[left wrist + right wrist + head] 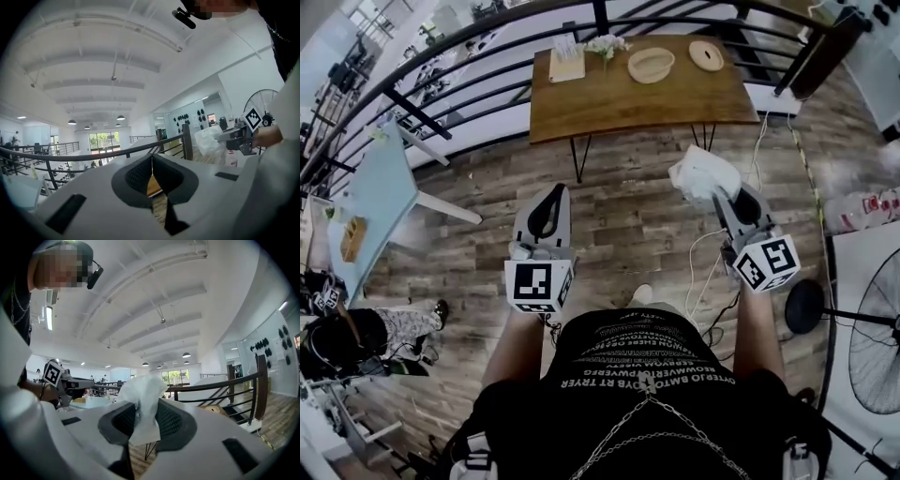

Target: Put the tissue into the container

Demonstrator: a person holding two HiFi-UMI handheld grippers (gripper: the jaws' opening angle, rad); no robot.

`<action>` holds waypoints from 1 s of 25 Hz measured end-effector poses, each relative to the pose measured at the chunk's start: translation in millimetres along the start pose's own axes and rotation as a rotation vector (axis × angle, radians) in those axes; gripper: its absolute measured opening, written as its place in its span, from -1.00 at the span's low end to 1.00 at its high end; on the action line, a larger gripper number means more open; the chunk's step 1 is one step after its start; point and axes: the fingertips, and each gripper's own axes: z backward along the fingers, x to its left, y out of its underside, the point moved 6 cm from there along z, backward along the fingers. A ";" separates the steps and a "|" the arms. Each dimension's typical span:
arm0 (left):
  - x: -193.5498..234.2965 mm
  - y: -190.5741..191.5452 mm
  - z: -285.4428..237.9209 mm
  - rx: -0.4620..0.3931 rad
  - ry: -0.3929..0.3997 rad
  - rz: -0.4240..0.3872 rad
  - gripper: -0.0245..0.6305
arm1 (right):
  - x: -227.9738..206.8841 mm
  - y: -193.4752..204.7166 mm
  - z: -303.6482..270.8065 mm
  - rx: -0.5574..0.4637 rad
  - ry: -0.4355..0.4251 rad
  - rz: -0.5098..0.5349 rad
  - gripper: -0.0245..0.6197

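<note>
Okay, tissue (701,173) clamped in our right gripper (724,199), left gripper (550,199) closed empty; we've yet to reach the table (656,103).

The tissue (140,394) is showing as thin, crumpled white paper, soft and matt; the right tool (143,423) pinching it is looking like smooth pale-grey plastic, its pads (171,420) dark, ribbed and rubbery; the left tool (551,192) is wearing the same finish; the table (619,103) is showing warm wood grain over thin black metal legs (578,155); the floor (628,202) is showing weathered matt planks.
</note>
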 end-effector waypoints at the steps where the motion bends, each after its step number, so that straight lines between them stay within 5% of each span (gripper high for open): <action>1: 0.1 0.5 -1.5 0.005 -0.008 -0.003 -0.84 | -3.7 1.1 -0.5 -0.001 -0.003 -0.008 -0.60; 15: 0.7 -9.1 -40.7 -0.020 0.003 -0.013 -0.84 | -44.8 -15.0 -6.1 -0.013 0.035 0.009 -0.60; 25: 28.1 -6.7 -92.5 -0.035 -0.012 -0.058 -0.84 | -64.5 -18.2 -70.7 0.008 0.015 0.003 -0.60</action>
